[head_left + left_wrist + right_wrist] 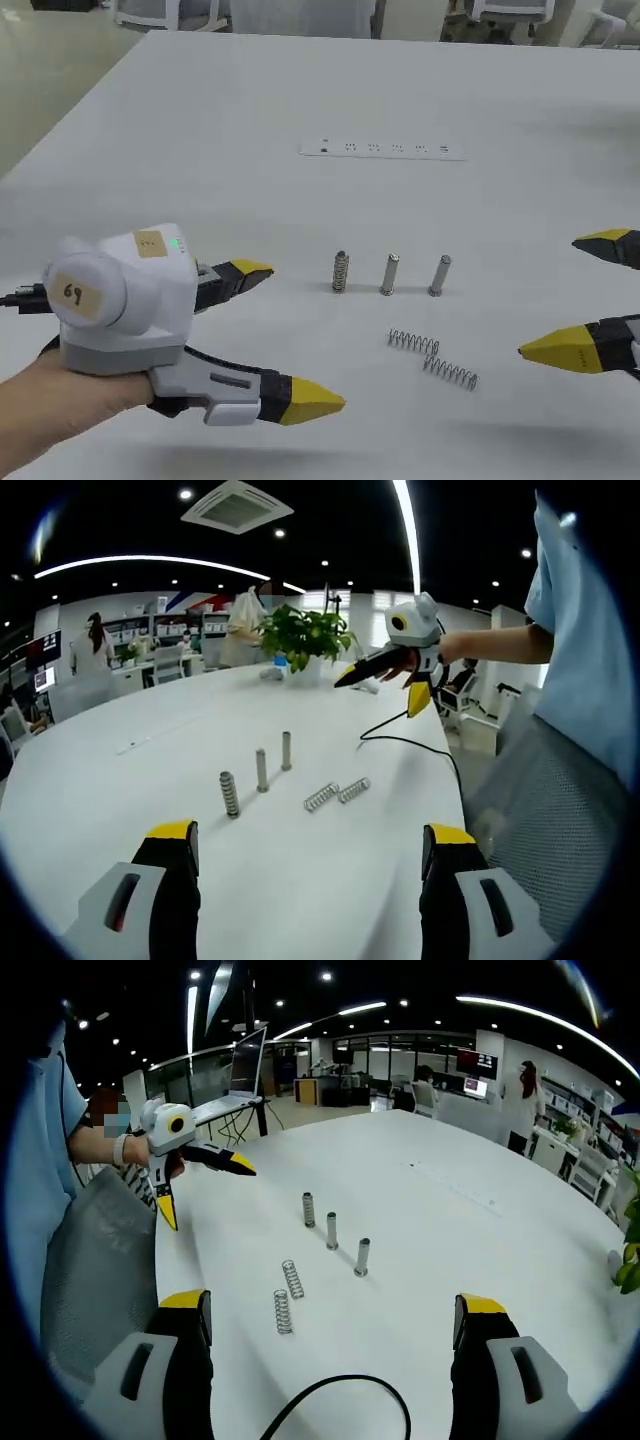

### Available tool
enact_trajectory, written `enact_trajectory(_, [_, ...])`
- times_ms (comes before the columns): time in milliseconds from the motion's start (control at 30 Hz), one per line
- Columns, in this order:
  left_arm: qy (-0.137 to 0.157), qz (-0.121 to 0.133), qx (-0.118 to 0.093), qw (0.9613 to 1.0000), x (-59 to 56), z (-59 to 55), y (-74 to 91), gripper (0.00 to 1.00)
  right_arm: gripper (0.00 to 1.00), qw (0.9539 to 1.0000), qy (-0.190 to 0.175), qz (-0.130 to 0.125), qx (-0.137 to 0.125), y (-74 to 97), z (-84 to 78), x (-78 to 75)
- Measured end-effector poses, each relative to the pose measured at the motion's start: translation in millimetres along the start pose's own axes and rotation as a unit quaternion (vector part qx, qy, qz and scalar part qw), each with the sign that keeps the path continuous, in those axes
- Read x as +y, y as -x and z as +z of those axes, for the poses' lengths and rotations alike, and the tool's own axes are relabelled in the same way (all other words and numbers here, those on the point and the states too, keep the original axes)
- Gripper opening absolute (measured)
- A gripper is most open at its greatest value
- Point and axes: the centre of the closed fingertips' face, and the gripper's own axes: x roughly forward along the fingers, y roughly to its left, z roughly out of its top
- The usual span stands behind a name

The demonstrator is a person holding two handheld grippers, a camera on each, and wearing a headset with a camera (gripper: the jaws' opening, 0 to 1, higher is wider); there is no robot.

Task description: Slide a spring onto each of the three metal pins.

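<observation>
Three metal pins stand in a row on the white table. The left pin point(340, 272) point(230, 794) point(308, 1210) carries a spring. The middle pin point(390, 274) and the right pin point(440, 275) are bare. Two loose springs point(413, 342) point(450, 373) lie just in front of them, also seen from the sides point(321, 797) point(292, 1278). My left gripper point(285, 335) point(311, 835) hovers open, left of the pins, holding nothing. Right of the pins, my right gripper point(570, 295) point(332, 1305) is open and holds nothing too.
A white power strip point(382, 149) lies flat behind the pins. A black cable point(400, 742) trails across the table on the right gripper's side. A potted plant point(305, 635) stands at the table's end. Office chairs point(165, 12) line the far edge.
</observation>
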Motion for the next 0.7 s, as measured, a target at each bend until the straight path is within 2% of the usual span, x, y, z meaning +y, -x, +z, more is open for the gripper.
enact_trajectory(167, [-0.006, -0.011, 0.005, 0.9999, -3.9, 2.0, -4.3, 0.89, 1.0, 0.9995, -0.022, -0.022, 0.0, 19.4, -15.8, -4.4])
enact_trajectory(333, [-0.01, -0.016, 0.005, 0.9998, -4.9, 4.6, -8.2, 0.89, 1.0, 0.9988, -0.033, -0.035, -0.005, 31.4, -22.3, -4.6])
enact_trajectory(700, [-0.011, -0.037, 0.011, 0.9992, -9.0, 3.5, -19.7, 0.87, 0.99, 0.9974, -0.058, -0.039, -0.019, 29.1, -23.5, 0.5])
